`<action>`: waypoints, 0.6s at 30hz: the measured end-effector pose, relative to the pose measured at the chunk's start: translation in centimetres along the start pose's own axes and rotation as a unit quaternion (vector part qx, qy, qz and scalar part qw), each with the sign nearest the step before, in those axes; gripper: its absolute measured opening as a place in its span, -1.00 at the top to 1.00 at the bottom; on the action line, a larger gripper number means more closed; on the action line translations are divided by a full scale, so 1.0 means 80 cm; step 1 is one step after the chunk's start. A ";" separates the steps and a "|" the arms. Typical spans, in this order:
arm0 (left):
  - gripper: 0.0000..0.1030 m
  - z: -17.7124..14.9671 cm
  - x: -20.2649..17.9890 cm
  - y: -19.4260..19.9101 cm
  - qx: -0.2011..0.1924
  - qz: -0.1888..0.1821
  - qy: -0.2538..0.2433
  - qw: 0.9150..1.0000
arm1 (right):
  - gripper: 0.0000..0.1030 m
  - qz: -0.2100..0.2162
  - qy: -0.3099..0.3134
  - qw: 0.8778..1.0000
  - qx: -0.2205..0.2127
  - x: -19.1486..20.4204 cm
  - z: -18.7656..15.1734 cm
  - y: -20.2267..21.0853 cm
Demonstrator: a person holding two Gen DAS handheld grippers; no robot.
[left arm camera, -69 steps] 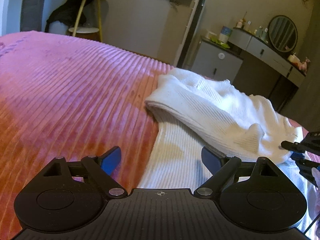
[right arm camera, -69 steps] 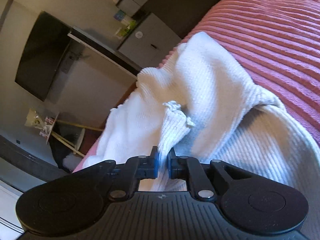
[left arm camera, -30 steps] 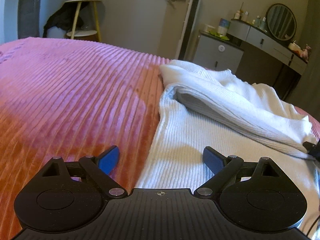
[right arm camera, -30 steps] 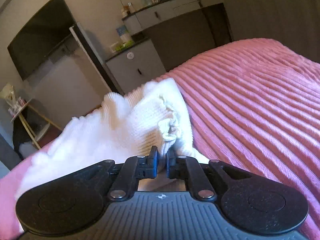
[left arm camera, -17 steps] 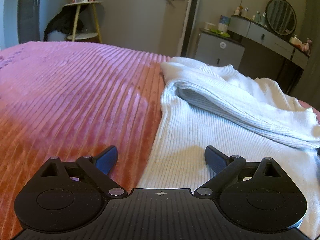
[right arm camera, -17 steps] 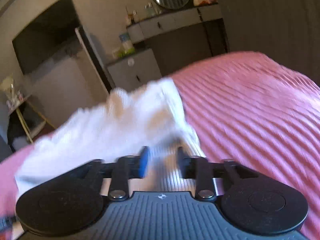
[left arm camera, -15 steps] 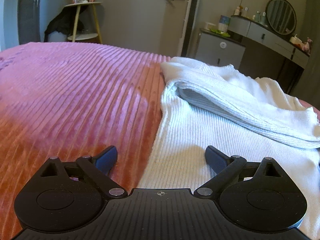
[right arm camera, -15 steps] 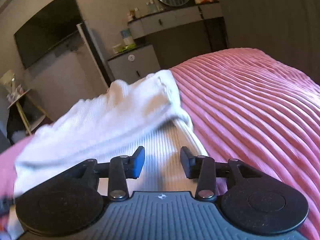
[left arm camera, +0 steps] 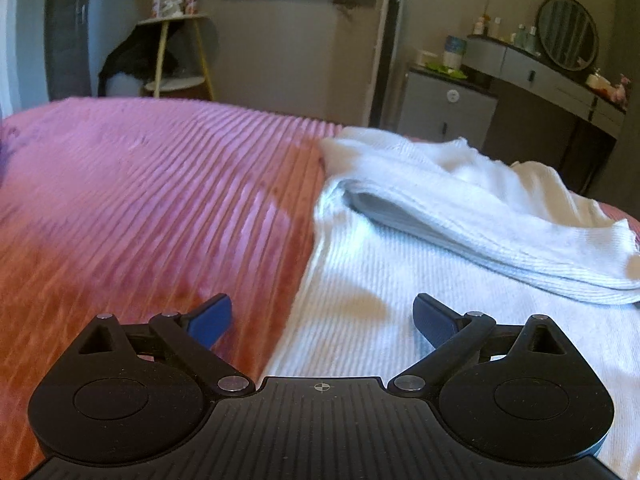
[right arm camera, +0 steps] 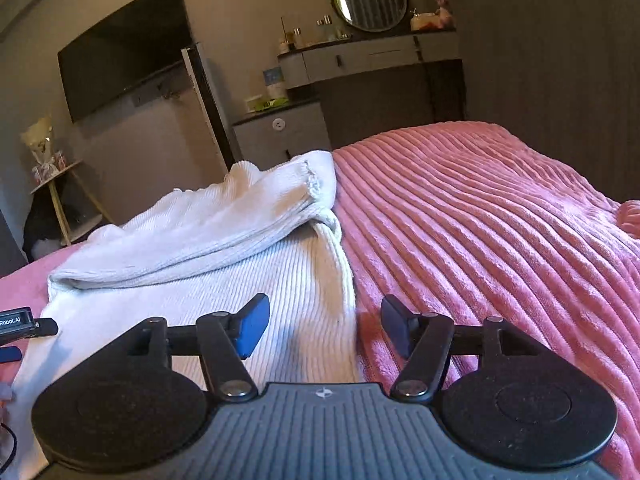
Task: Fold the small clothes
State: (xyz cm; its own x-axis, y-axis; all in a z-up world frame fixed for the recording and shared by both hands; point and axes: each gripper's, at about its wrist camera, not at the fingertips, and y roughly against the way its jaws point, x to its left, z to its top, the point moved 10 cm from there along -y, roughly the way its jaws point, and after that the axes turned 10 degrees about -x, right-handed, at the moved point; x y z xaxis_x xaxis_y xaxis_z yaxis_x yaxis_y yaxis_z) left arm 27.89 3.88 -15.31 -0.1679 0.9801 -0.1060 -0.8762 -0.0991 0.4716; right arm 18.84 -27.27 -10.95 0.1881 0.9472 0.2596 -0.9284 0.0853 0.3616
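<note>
A white ribbed knit garment (left arm camera: 440, 264) lies on the pink ribbed bedspread (left arm camera: 140, 200), its far part folded over itself into a thick band (left arm camera: 460, 204). My left gripper (left arm camera: 322, 318) is open and empty, low over the garment's near left edge. My right gripper (right arm camera: 324, 326) is open and empty, over the garment's (right arm camera: 240, 280) near right edge, where it meets the bedspread (right arm camera: 480, 240). The folded band (right arm camera: 224, 220) lies ahead of it. The left gripper's tip (right arm camera: 20, 322) shows at the left edge of the right wrist view.
Beyond the bed stand a grey cabinet (left arm camera: 448, 108), a dresser with a round mirror (left arm camera: 568, 36), a wall TV (right arm camera: 124, 48) and a small side table with dark clothing (left arm camera: 172, 52). Pink bedspread stretches to the left and right of the garment.
My right gripper let go of the garment's sleeve end, opened and drew back; the folded part now lies flat across the garment. My left gripper stayed open and barely moved.
</note>
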 end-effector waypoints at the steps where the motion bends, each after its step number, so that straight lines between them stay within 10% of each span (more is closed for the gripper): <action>1: -0.94 0.003 -0.003 0.001 -0.004 0.000 -0.006 1.000 | -0.20 0.004 -0.003 1.000 0.000 0.001 0.000 -0.002; 12: -0.94 0.072 -0.028 -0.043 -0.063 -0.010 -0.025 0.998 | 0.18 0.053 -0.061 0.997 -0.011 0.016 0.041 -0.028; 18: -0.94 0.094 -0.051 -0.084 -0.072 -0.034 -0.020 0.997 | 0.26 0.061 0.021 0.998 -0.009 0.064 0.075 -0.101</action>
State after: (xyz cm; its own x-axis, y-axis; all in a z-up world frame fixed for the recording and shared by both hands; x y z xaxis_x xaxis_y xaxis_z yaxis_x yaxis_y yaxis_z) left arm 37.87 1.88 -11.50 -0.0900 0.9912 -0.0973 -0.9411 -0.0527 0.3339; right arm 29.22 -24.94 -7.14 0.0608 0.9631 0.2620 -0.9494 -0.0252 0.3132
